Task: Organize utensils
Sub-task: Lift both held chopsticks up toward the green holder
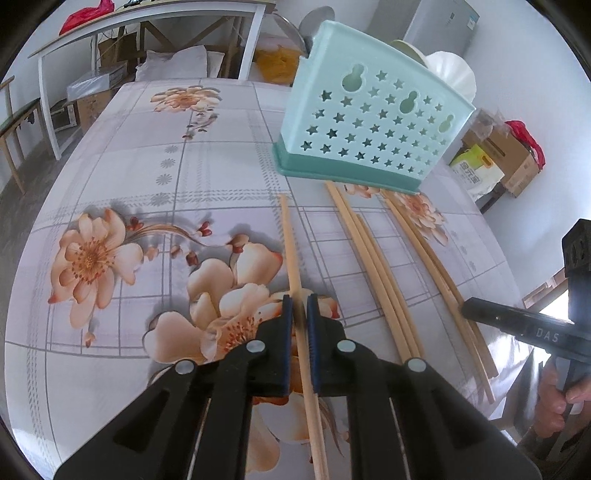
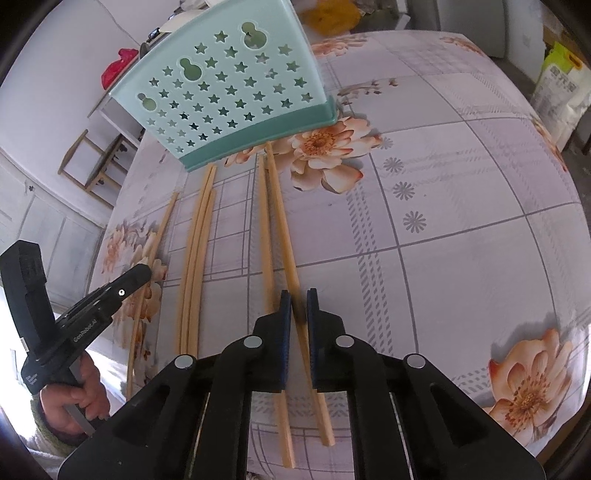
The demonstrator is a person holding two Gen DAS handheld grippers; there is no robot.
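A mint-green utensil holder with star-shaped holes stands at the far side of the floral tablecloth. My left gripper is shut on a single wooden chopstick that lies apart on the left. Three loose chopsticks lie in the middle. My right gripper is shut on the right chopstick of a pair; its mate rests on the cloth beside it. Each view shows the other gripper at its edge, the right gripper and the left gripper, each held by a hand.
White bowls and a metal ladle stand behind the holder. Beyond the table are a white trestle table, cardboard boxes, a wooden chair and a rice bag. The table edge runs close below both grippers.
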